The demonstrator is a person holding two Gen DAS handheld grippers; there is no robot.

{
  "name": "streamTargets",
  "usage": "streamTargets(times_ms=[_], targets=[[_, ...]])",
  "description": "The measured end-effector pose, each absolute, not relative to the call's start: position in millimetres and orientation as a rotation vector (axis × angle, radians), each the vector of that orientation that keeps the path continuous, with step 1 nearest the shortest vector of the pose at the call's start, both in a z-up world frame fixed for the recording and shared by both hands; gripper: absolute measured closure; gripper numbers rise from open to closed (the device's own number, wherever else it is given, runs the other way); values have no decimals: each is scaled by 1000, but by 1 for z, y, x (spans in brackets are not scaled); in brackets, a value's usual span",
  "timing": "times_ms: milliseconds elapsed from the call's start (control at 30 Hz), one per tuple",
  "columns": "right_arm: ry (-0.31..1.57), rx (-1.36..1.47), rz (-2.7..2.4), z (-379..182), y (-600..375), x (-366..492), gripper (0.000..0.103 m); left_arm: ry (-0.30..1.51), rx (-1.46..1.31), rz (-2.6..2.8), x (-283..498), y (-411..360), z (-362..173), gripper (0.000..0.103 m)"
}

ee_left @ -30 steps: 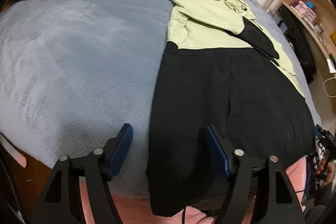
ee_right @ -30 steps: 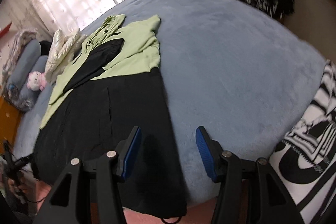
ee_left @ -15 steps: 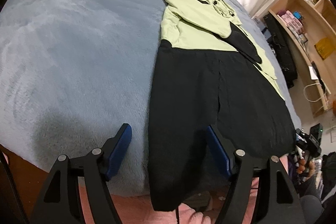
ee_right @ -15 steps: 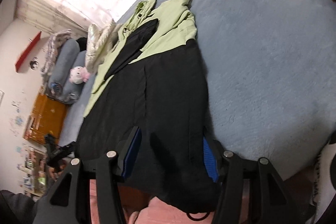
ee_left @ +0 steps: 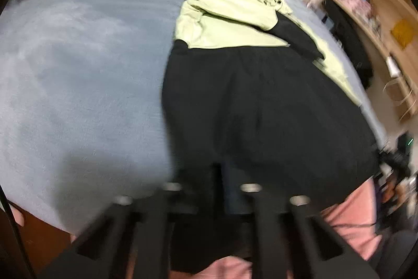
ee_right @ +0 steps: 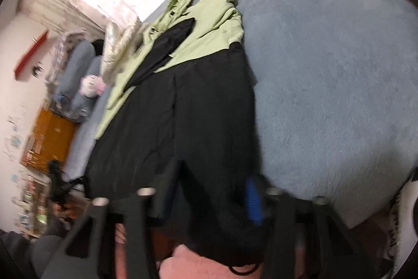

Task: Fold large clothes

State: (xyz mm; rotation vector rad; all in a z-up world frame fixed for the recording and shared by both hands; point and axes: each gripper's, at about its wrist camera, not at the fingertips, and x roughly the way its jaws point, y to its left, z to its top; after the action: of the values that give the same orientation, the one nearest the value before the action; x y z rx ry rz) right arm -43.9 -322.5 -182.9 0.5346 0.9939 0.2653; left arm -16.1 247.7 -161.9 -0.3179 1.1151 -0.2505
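1. Motion blur smears both wrist views, hiding the fingertips.
2. A large black-and-pale-green garment (ee_left: 261, 101) lies flat on the grey-blue plush bedspread (ee_left: 78, 56), its black hem draped over the near edge.
3. The left gripper (ee_left: 222, 187) is clamped on that hem.
4. The right gripper (ee_right: 209, 195) is closing, black cloth between its jaws; pad contact cannot be told.
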Motion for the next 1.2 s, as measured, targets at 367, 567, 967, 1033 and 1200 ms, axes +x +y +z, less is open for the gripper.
streamTargets(times_ms=[367,567,967,1033,1200], targets=[[789,510,266,-116,-307,-74,100,980,-415,-233,-41,245,-102,102],[735,501,330,-84,-291,-88,100,928,-460,-260,-62,253,-69,102],[791,530,264,-100,-310,-87,100,1085,-391,-264,-40,260,-119,100],[805,545,255,-107,-315,-88,100,1104,-394,-254,-35,265,-129,85],[838,552,243,-120,-319,-86,100,1145,-380,-236,-29,275,-148,59]])
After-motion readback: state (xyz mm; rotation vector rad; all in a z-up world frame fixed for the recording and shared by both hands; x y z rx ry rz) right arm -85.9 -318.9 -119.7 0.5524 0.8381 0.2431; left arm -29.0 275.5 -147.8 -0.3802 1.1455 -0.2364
